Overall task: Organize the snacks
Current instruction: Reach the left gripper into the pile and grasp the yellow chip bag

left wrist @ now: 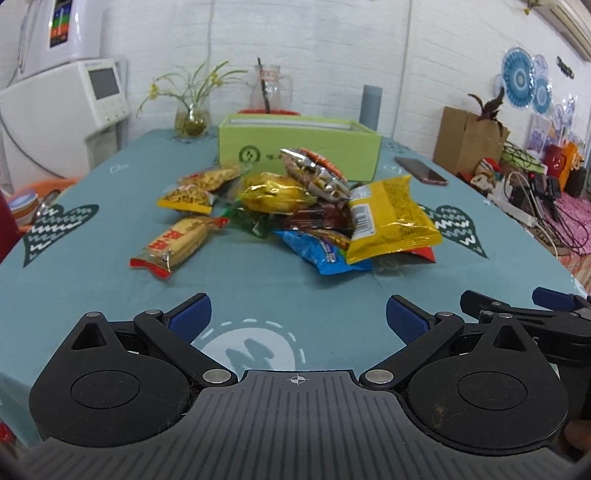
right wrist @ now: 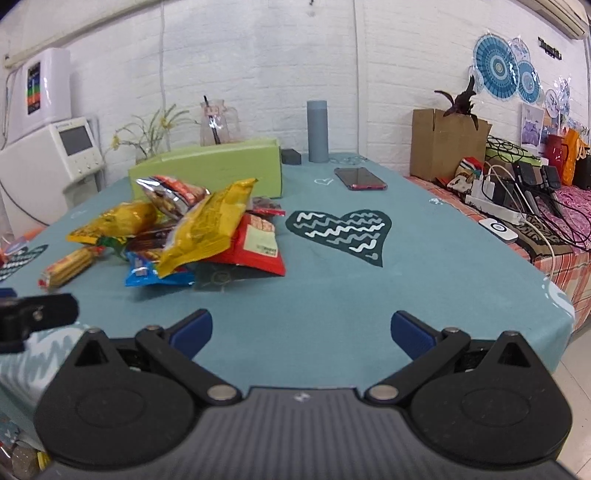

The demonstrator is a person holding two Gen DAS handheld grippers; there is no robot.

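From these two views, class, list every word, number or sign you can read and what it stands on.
Hardly any text reads.
Green box: round logo with blurred characters beside it, unreadable.
Cracker pack: red characters, too blurred.
Yellow bag: barcode and fine print, too small.
Red bag: pale label, unreadable.
Blue packet: white print, blurred.
Wall appliance: coloured sticker, illegible.

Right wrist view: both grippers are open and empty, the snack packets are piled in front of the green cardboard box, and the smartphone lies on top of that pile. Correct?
Not quite. The dark smartphone lies flat on the teal tablecloth, well apart from the snack pile, as the right wrist view shows. The rest holds: the pile sits before the green cardboard box, and the left gripper and right gripper are open and empty.
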